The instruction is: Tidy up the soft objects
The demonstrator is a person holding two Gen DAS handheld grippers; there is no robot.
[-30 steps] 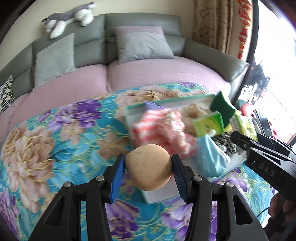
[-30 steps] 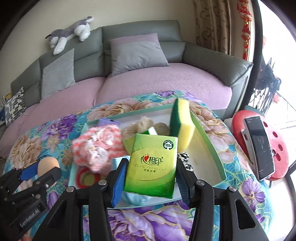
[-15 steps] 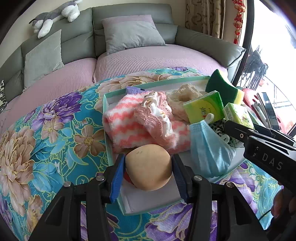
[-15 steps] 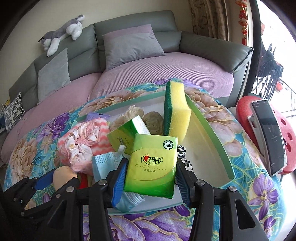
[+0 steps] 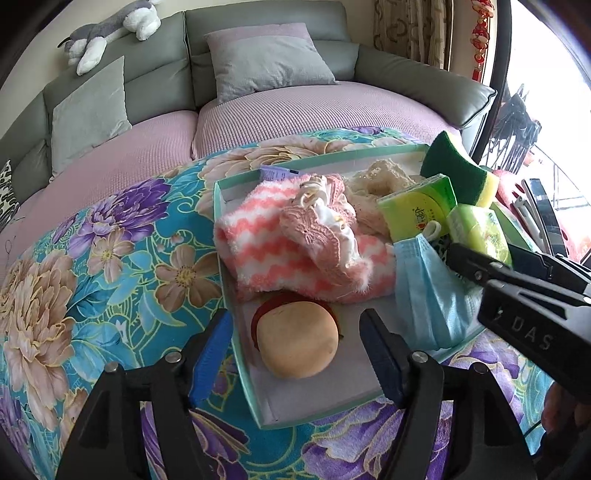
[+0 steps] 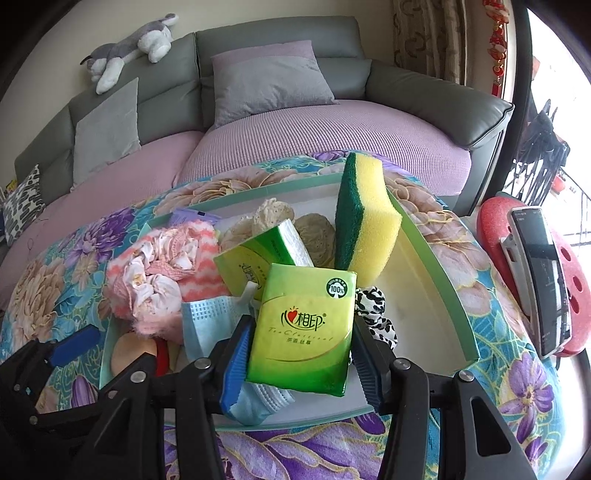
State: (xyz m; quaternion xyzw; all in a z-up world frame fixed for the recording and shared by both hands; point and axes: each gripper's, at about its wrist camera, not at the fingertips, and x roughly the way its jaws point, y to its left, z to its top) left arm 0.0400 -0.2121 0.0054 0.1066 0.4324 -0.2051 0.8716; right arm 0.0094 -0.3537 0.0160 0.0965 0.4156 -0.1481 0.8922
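Observation:
A green-rimmed white tray [image 5: 255, 398] sits on the flowered cloth. My left gripper [image 5: 295, 350] is open around a tan round sponge puff [image 5: 297, 345] that rests in the tray's near corner, fingers apart from it. My right gripper [image 6: 301, 347] is shut on a green tissue pack [image 6: 301, 328] and holds it over the tray's front. In the tray lie a pink striped towel [image 5: 258, 251], a blue face mask [image 5: 424, 291], a second tissue pack [image 6: 258, 258] and a green-yellow sponge [image 6: 365, 229].
A sofa [image 5: 295, 107] with grey cushions stands behind the table. A plush dog [image 5: 110, 33] lies on its back. A red stool [image 6: 569, 280] with a phone stands at the right. The flowered cloth [image 5: 92, 266] spreads left of the tray.
My left gripper carried the puff over the tray, then opened and let it go in the near corner. My right gripper moved slightly forward, still holding the tissue pack.

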